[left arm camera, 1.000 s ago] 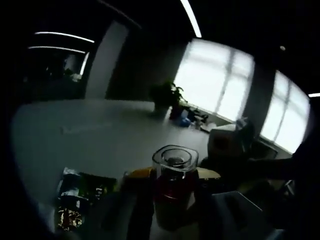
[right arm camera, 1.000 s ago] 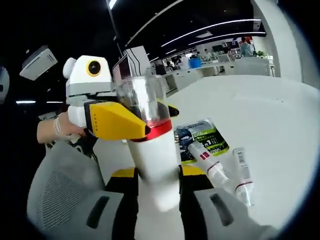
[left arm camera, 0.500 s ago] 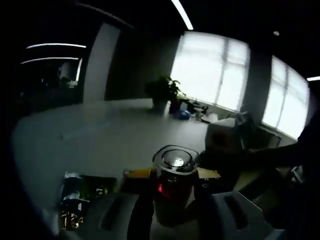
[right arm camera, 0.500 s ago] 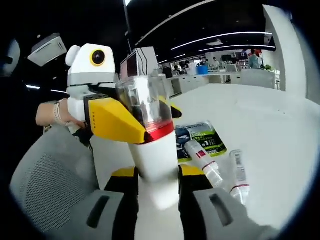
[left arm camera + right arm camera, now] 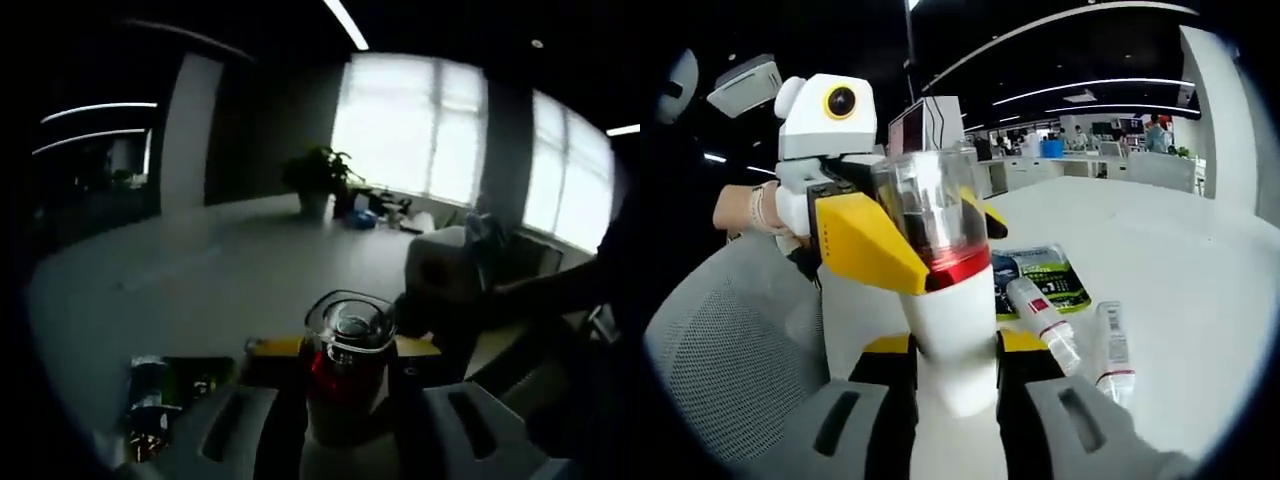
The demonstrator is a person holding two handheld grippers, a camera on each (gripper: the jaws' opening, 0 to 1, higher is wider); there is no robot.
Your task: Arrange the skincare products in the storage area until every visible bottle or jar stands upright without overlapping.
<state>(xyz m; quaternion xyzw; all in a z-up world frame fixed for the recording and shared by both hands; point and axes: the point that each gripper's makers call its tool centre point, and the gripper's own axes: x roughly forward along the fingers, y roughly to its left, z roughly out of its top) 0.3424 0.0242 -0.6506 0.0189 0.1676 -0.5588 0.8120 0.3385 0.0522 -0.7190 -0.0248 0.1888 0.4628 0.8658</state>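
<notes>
Two grippers, left gripper and right gripper, clamping one bottle (upright).

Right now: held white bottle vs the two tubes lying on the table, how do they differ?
1. The white bottle stands upright; the two tubes lie flat.
2. The bottle is gripped by the right gripper and left gripper; the tubes rest loose on the table.
3. The bottle looks far thicker.
Shared: white bodies, red trim.

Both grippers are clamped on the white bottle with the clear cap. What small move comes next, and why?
Probably lower the white bottle onto the bare table and stand it upright. The right gripper holds its body, the left gripper its clear cap, and it hangs in the air. Two tubes lie flat beside a green sachet, still unsorted.
</notes>
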